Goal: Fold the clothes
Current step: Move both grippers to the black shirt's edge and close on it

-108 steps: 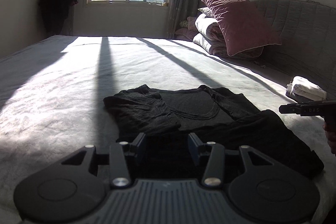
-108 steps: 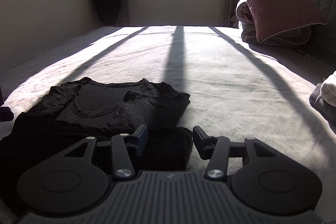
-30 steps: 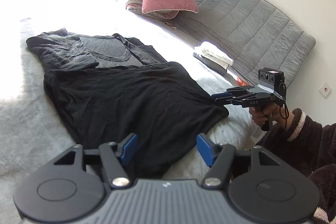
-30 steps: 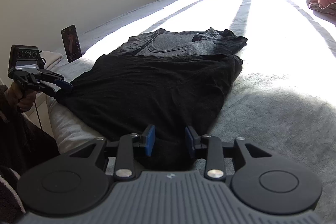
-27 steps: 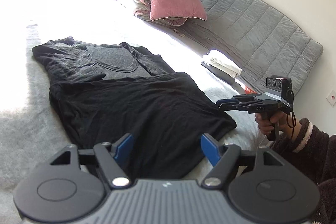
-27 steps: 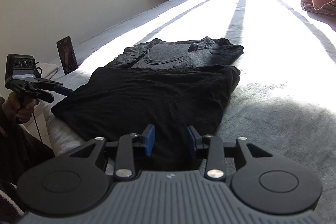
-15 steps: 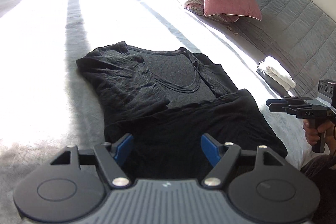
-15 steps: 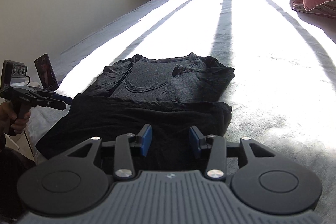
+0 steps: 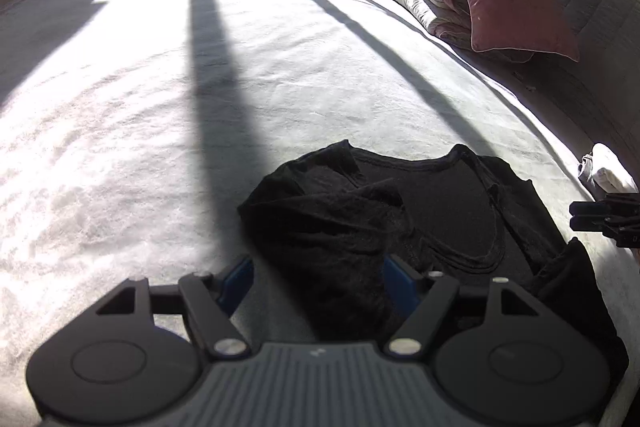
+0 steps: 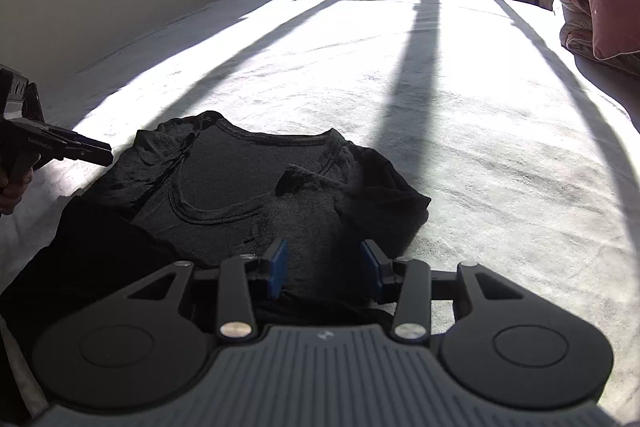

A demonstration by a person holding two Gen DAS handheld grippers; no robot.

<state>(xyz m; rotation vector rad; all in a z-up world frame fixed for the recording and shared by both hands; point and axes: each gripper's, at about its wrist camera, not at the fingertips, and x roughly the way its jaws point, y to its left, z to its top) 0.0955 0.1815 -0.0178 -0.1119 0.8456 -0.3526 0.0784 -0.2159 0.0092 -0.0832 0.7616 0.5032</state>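
Sunlit bed (image 9: 160, 87) carries the black shirt (image 9: 400, 219). Left view: the left gripper (image 9: 318, 277) has moved forward to the sleeve side, wide open and empty (ready to pinch). Right view: the right gripper (image 10: 324, 267), half open and empty, has advanced over the other sleeve.

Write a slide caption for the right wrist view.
Open right tongs over a partly folded black T-shirt on a sunlit grey bed, left tongs at its far side.
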